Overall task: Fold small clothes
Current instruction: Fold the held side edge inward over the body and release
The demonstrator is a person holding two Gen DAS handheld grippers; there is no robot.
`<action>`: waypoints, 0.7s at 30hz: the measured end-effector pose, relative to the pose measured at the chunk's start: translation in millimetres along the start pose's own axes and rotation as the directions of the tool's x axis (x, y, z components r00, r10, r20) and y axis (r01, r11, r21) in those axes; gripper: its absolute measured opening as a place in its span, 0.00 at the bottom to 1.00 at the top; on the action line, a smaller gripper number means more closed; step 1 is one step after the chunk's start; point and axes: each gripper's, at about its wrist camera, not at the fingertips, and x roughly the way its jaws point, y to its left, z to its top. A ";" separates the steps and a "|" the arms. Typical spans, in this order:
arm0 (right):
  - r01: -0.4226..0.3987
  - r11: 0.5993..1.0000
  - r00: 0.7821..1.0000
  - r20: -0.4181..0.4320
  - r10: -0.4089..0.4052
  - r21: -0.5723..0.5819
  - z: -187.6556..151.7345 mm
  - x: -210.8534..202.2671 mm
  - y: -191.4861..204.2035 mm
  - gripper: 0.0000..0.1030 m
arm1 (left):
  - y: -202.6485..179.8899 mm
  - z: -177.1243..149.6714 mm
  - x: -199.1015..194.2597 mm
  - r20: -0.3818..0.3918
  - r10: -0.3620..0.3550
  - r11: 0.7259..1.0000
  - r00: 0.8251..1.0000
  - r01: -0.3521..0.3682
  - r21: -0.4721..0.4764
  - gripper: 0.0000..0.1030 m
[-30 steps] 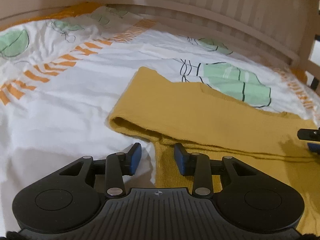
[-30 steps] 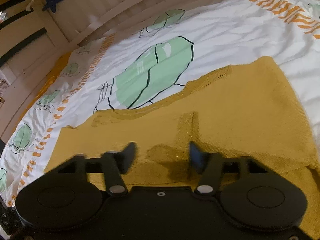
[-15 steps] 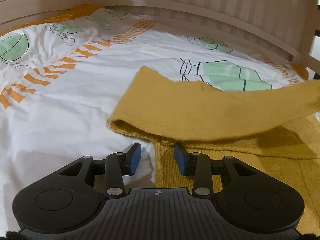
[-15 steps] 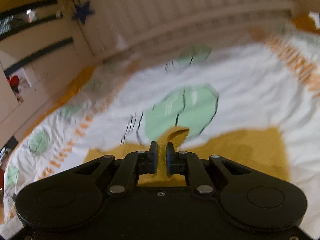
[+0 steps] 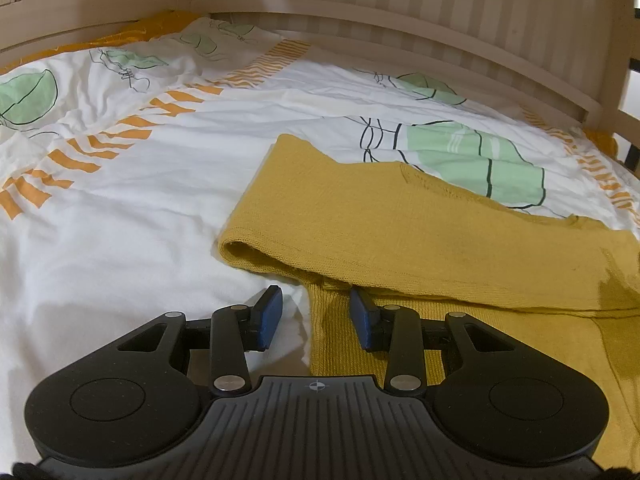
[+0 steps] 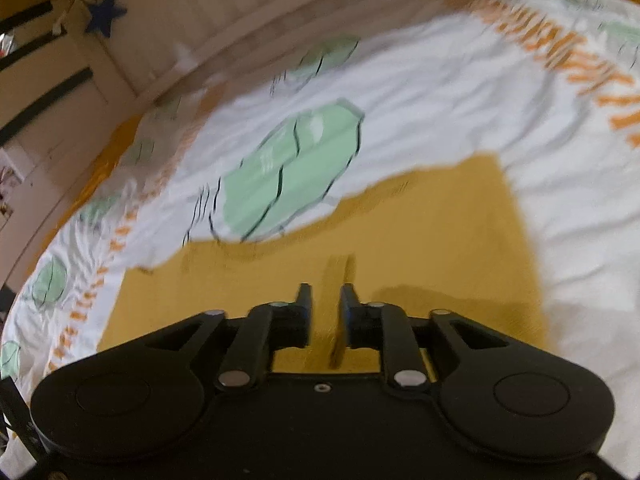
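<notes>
A mustard-yellow knitted sweater [image 5: 400, 240] lies flat on the white bedspread [image 5: 120, 220], towards the near side of the bed. One sleeve [image 5: 360, 232] is folded across the body, so its long axis runs from the rolled fold at the left to the far right of the left wrist view.

The left gripper [image 5: 314, 316] hovers low right at the sweater's near left edge. Its jaws stand partly apart with nothing pinched: that edge runs up between the blue pads [image 5: 270, 312], one pad over bare bedspread, the other over knit. The folded sleeve lies just ahead of its tips, so this hand looks nearer to the next corner to lift.

The right gripper [image 6: 325, 300] is above the sweater's other half [image 6: 400, 248]. Its jaws are opening and narrowly apart; a blurred yellow streak shows between them, but whether the pads touch fabric cannot be told.

Beyond are green leaf prints [image 5: 472, 160] and orange dashes [image 5: 104, 144] on the bedspread, then the slatted wooden bed rail [image 5: 400, 12]. A dark blue star [image 6: 105, 12] hangs on the frame. No brand, label or readable writing appears anywhere.
</notes>
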 end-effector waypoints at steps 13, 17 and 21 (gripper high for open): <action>-0.044 0.996 0.999 0.005 0.045 -0.072 0.2 9.1 32.3 0.12 | -0.6 -0.4 -0.1 0.000 0.001 1.000 1.000 -0.001 0.001 0.36; -0.067 0.991 0.992 0.095 0.078 -0.113 13.7 -22.4 43.9 0.12 | -0.5 -0.5 -0.1 0.000 0.001 1.000 1.000 -0.001 0.001 0.36; -0.035 0.991 0.981 0.185 0.059 -0.127 32.4 -56.8 37.1 0.12 | -0.6 -0.5 -0.1 0.000 0.001 1.000 1.000 -0.001 0.002 0.36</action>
